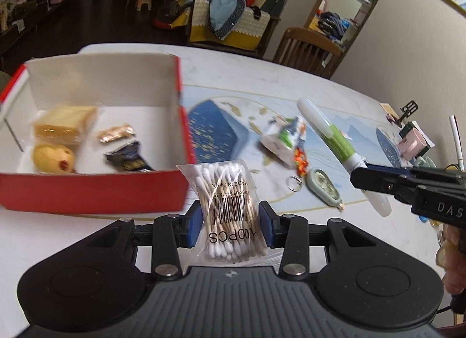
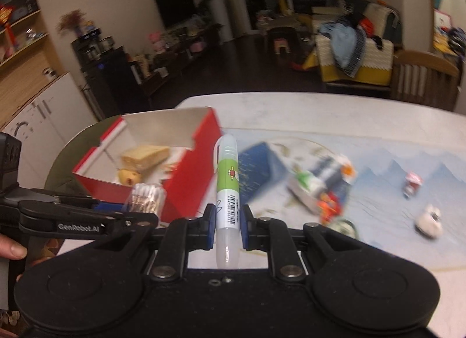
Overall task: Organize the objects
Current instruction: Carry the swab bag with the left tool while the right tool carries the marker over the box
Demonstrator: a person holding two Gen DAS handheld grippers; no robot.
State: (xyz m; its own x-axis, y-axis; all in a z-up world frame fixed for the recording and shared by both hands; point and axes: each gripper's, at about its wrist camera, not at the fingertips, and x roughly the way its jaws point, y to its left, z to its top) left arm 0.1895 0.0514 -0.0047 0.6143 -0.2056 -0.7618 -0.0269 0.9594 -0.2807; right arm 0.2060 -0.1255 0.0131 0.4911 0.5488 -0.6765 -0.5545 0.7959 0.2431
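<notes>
Two grippers are working over a pale table (image 1: 291, 75), each clenched on something. Largest on the table is the red box (image 1: 87, 189) with white inner walls, sitting at the left of the left wrist frame; inside it a yellow sponge-like block (image 1: 62, 126), a yellow round thing (image 1: 54, 158) and two small wrapped packets (image 1: 116, 132) are lying. Just right of the box a blue booklet (image 1: 214, 131) is resting on a printed mat (image 1: 335, 192), and further right a crumpled small package (image 1: 284, 140) and a pale green key fob (image 1: 323, 185) are lying near each other.

The left gripper (image 1: 230, 221) is grasping a bag of cotton swabs (image 1: 225, 209) at lower centre, in front of the box's near right corner. The right gripper (image 2: 228, 225) is squeezing a white and green pen (image 2: 228, 192), which is pointing up the middle of its frame, beside the box.
</notes>
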